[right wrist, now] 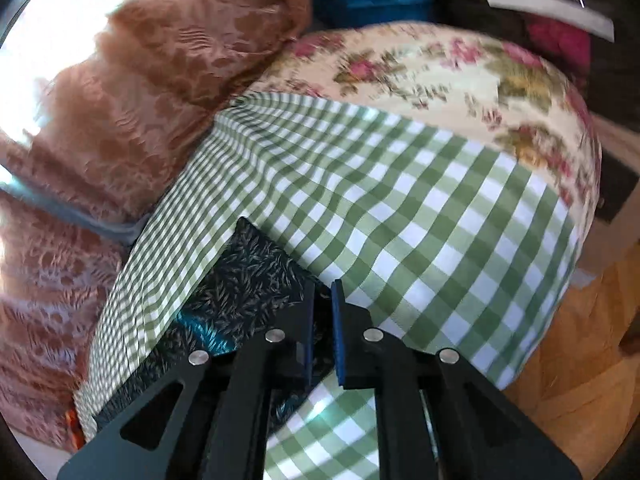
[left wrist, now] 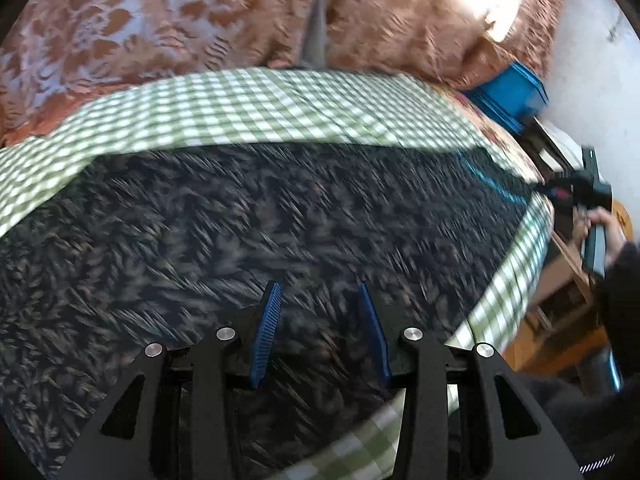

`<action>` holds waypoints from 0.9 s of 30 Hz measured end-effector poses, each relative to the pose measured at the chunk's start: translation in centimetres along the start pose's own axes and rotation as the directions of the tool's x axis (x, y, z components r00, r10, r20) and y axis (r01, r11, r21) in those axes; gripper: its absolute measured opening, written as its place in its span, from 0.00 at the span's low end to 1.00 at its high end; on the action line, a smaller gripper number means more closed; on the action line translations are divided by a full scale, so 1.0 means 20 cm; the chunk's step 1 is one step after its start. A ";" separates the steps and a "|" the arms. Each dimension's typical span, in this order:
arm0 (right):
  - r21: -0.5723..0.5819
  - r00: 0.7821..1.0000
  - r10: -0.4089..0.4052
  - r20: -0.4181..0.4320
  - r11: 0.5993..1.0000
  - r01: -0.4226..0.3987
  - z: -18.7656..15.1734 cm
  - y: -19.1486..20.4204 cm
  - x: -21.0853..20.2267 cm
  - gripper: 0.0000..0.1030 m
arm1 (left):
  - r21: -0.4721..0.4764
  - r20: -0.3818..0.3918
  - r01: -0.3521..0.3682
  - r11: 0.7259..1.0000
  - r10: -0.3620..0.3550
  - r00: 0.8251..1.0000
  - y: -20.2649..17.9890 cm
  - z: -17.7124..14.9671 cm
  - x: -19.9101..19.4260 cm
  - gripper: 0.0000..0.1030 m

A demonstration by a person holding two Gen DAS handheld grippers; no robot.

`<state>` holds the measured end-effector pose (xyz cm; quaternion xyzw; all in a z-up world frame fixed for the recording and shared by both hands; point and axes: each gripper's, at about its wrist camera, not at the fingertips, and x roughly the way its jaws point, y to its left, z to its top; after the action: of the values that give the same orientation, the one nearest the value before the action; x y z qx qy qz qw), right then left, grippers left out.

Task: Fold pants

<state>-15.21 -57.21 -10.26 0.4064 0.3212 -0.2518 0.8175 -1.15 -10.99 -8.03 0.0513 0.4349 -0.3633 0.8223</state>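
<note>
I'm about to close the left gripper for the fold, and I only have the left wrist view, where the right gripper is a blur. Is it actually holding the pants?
Observer: Yes. In the right wrist view the right gripper has its jaws nearly closed, with the dark leaf-print pants pinched between them.
Operator: Which part has it got?
Observer: An edge, beside a teal patch of the fabric.
Operator: What lies ahead of it?
Observer: The green gingham cloth, rippled, then a floral cloth beyond it.
</note>
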 end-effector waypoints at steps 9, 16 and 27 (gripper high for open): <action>0.127 0.987 0.159 -0.038 0.980 -0.153 -0.09 -0.14 0.00 0.27 | -0.040 -0.013 0.039 0.998 -0.040 0.999 0.02 -0.02 0.02 0.39; 0.171 0.959 0.264 -0.108 0.955 -0.243 -0.18 -0.08 0.10 0.30 | -0.032 -0.009 0.021 0.999 -0.021 1.000 0.01 -0.04 0.02 0.39; 0.189 0.936 0.341 -0.090 0.928 -0.320 -0.19 -0.09 0.13 0.42 | 0.030 -0.016 -0.087 0.996 0.087 0.996 -0.11 -0.04 0.05 0.57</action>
<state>-15.78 -55.44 -14.83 0.5381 0.2744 -0.1118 0.7891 -2.70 -12.88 -8.83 0.0854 0.4342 -0.3329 0.8327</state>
